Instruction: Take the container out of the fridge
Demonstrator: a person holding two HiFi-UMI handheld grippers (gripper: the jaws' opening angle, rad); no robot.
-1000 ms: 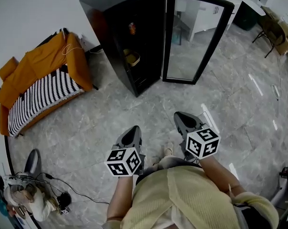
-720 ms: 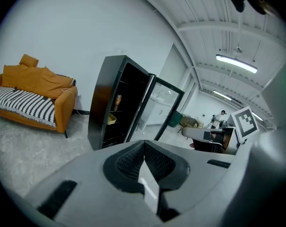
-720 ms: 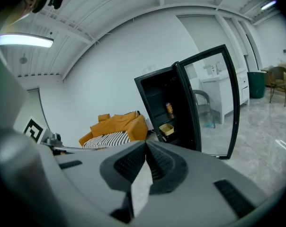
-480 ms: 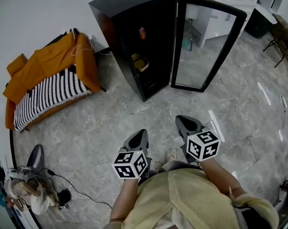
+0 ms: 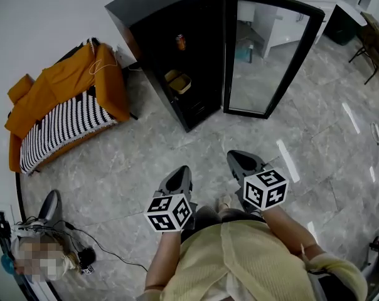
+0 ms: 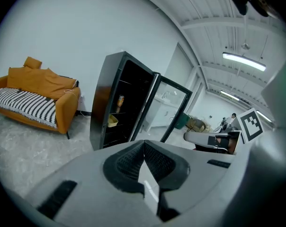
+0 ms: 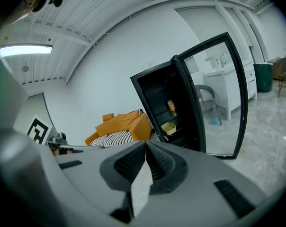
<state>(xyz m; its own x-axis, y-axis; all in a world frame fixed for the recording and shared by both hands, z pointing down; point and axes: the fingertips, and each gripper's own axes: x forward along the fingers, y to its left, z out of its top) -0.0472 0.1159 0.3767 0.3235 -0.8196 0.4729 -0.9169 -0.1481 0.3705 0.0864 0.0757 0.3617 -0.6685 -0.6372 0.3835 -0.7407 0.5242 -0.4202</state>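
A black fridge (image 5: pixel 161 17) stands ahead with its glass door (image 5: pixel 265 55) swung open to the right. On a middle shelf sits a yellow container (image 5: pixel 179 82), also seen as the yellow container (image 6: pixel 112 121) and yellow container (image 7: pixel 169 127). An orange can (image 5: pixel 181 41) stands on the shelf above. My left gripper (image 5: pixel 177 179) and right gripper (image 5: pixel 240 162) hover over the floor well short of the fridge. Both are shut with nothing between the jaws.
An orange sofa (image 5: pixel 58 105) with a striped blanket stands left of the fridge against the wall. Cables and a bag (image 5: pixel 48 256) lie at the lower left. White cabinets (image 5: pixel 283 11) and chairs (image 5: pixel 371 49) are behind the door. Grey tiled floor (image 5: pixel 145 155) lies between me and the fridge.
The view has shifted slightly, and the fridge sits a little further left than half a second ago. Both grippers stay low in front of me, still shut.
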